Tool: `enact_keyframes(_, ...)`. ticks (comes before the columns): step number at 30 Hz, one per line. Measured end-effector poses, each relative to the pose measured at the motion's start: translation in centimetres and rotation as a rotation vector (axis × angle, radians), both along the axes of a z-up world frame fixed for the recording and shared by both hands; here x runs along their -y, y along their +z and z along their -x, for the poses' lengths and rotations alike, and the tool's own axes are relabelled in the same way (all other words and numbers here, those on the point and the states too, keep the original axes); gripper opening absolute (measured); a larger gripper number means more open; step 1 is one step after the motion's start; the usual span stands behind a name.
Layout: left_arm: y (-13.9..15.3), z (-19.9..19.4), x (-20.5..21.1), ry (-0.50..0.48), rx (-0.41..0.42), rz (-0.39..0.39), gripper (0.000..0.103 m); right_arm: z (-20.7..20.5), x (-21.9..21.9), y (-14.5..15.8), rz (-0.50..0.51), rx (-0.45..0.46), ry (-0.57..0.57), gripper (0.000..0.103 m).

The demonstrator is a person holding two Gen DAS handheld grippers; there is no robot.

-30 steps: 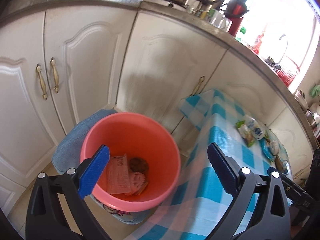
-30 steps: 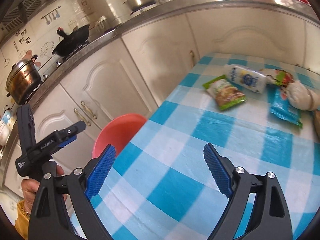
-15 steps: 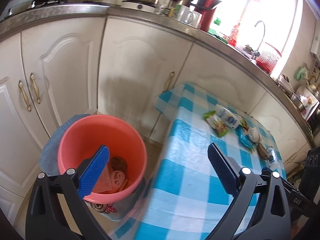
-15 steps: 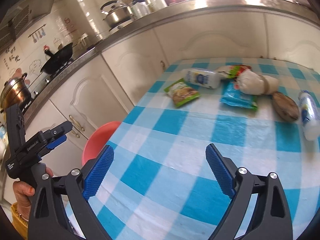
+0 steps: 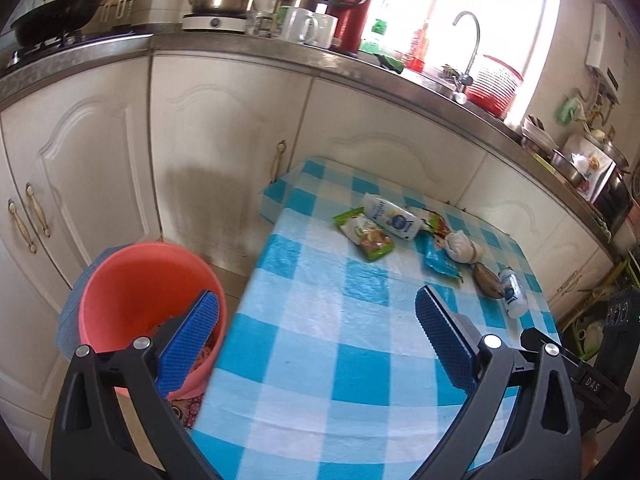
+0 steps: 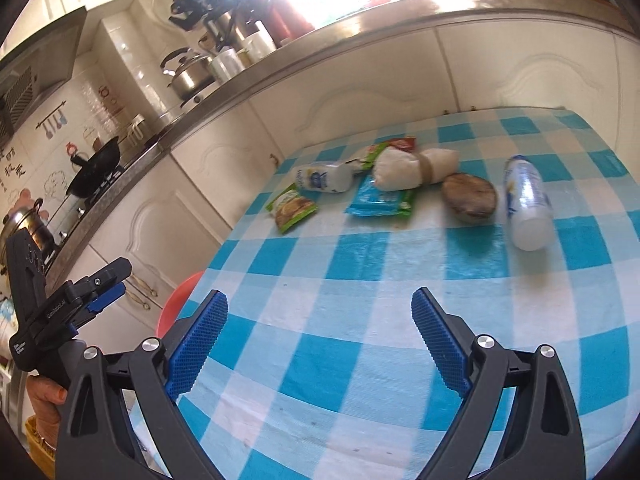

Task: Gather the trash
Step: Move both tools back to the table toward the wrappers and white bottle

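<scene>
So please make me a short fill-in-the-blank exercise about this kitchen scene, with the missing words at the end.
1. The bucket standing on the floor beside the table is ____ in colour.
2. The tablecloth has white and ____ squares.
3. Both the left gripper and the right gripper are ____ and hold nothing.
4. The clear bottle on the table is lying on its ____.

Missing words: red; blue; open; side

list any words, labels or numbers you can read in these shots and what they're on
"DAS": white letters on the black body of the right hand-held gripper, seen from the left wrist.
"GenrobotAI", roughly: on the side of the left hand-held gripper; small, so uncertain.
Chinese characters on the wall tiles: too blurred to read.
Labels on the bottles and snack packets: too small to read.
</scene>
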State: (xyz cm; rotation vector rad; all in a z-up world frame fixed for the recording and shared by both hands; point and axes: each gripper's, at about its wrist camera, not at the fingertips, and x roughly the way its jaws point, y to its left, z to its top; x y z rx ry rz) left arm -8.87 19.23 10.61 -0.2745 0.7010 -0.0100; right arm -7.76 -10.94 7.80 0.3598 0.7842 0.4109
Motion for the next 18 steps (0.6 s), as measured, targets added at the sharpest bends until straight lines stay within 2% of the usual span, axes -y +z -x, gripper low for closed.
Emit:
enact_keyframes(8, 1.4, -4.5, 5.2, -0.085, 0.004, -0.035, 0.099, 0.0, 5.7, -0.6, -0.023, -0.019, -0.108, 0.093)
enact_keyframes(13, 2.1, -9.6, 8.7, -0.101, 0.004, -0.063, 0.099, -0.4, 9.9, -1.2, -0.046, -0.036, -0.197, 0.093)
enact_keyframes(18, 0.9, -15.2, 10.3, -0.076, -0.032, -0.083, 0.099, -0.9, 13.3, -1.6, -0.015, -0.04, -0.256, 0.093)
